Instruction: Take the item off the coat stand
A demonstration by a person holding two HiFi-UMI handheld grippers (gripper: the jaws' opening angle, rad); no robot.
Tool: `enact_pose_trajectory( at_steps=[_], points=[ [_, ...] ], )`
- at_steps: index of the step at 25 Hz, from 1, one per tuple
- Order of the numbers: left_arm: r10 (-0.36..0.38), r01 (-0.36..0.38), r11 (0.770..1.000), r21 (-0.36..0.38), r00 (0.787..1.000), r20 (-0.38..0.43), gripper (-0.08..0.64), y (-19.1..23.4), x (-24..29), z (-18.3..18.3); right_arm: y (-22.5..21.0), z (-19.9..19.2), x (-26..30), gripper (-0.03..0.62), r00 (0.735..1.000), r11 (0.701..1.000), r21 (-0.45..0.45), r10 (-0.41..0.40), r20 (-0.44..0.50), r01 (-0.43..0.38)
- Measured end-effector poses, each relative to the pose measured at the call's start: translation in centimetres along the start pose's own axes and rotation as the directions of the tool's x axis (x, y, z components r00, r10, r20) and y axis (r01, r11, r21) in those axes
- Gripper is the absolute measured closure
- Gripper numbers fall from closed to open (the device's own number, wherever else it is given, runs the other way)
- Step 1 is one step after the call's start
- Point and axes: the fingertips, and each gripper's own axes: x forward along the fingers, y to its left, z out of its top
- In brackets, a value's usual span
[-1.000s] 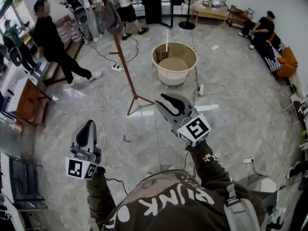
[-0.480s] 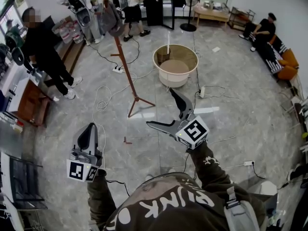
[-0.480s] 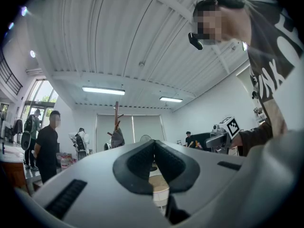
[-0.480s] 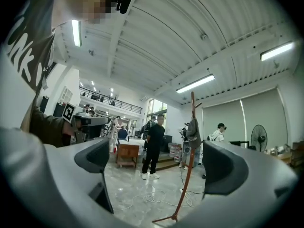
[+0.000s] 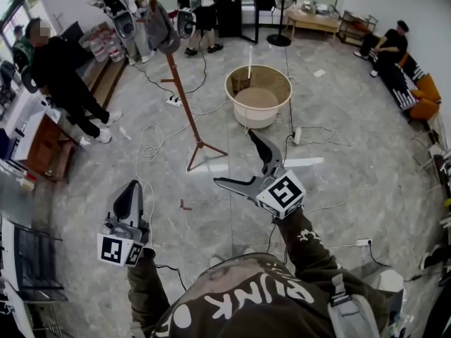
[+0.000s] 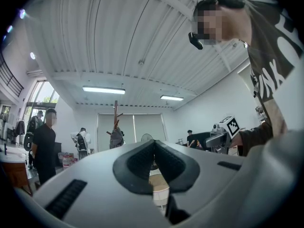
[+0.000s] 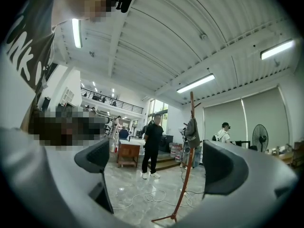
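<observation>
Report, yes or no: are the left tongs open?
No, in the left gripper view the left tongs have their pads pressed together with nothing between them.

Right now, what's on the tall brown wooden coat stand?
A floppy grey item hangs near the top of the tall brown wooden coat stand. The peg under it is covered.

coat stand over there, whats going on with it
A person holds a gripper in each hand, standing well back from the coat stand, where a grey item hangs near the top. The right gripper has just been opening its jaws, nothing between them; the left gripper is shut. Nothing has been taken yet.
</observation>
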Motion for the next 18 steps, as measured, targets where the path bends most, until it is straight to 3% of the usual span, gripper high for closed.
enact_pose_trajectory(
  at_steps=[10, 18],
  points=[
    [0.006, -0.006, 1.000, -0.002, 0.999, -0.043, 0.555, -4.3, 2.4, -0.6, -2.8, -0.9, -2.6, -0.003, 0.999, 0.999, 0.017, 0.037, -0.008, -0.037],
    [-0.002, 0.002, 1.000, -0.008, 0.998, -0.060, 0.555, -3.2, 5.1, -2.1, -5.3, -2.3, -1.3, -0.003, 0.999, 0.999, 0.034, 0.029, -0.019, -0.028]
  ],
)
